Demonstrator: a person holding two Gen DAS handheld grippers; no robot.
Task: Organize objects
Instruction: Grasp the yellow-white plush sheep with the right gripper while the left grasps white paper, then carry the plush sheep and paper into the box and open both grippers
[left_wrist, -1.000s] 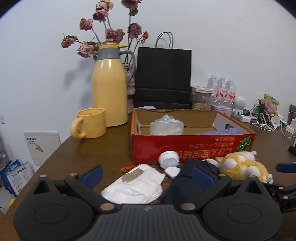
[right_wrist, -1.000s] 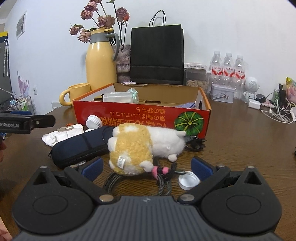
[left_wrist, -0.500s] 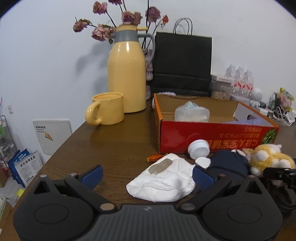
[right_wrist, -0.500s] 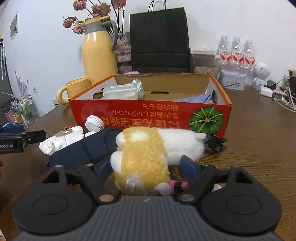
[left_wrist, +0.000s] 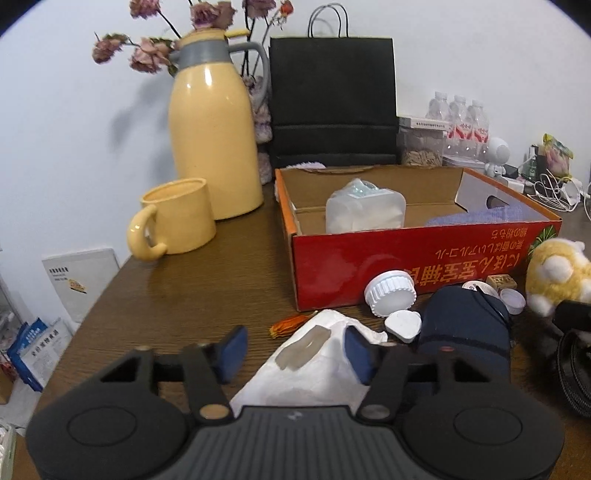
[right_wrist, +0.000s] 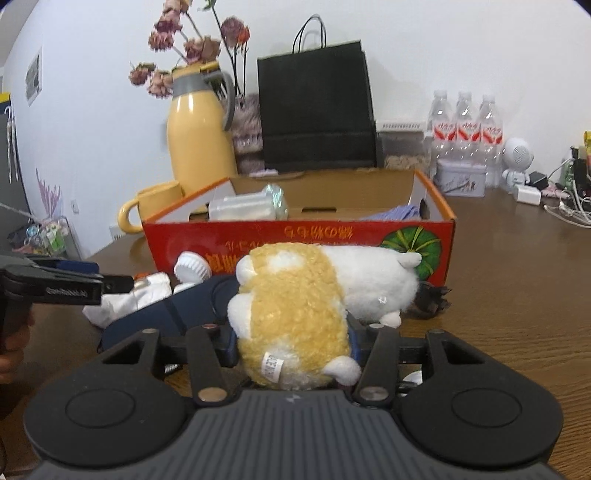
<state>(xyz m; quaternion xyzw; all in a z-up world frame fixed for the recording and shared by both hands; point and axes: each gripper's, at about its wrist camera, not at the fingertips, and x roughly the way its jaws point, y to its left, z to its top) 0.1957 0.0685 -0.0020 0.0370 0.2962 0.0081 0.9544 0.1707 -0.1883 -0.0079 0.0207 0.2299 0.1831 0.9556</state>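
Observation:
A yellow and white plush toy (right_wrist: 295, 306) lies before the red cardboard box (right_wrist: 295, 236). My right gripper (right_wrist: 291, 343) is shut on the plush toy's yellow end. The toy also shows at the right edge of the left wrist view (left_wrist: 554, 273). My left gripper (left_wrist: 295, 349) is part-open around a white crumpled bag (left_wrist: 314, 365), its right pad touching the bag. A navy pouch (left_wrist: 465, 336) lies right of the bag. The box (left_wrist: 406, 262) holds a clear plastic container (left_wrist: 365, 210) and a purple cloth (left_wrist: 491, 216).
A white ribbed cap (left_wrist: 391, 293) and small lids (left_wrist: 402, 325) lie by the box front. A yellow mug (left_wrist: 173, 218), a yellow thermos (left_wrist: 212, 125) and a black paper bag (left_wrist: 332, 99) stand behind. Water bottles (right_wrist: 465, 125) and cables (right_wrist: 565, 210) are far right.
My right gripper has closed on the plush toy. My left gripper has moved forward over the white bag and narrowed its fingers around it.

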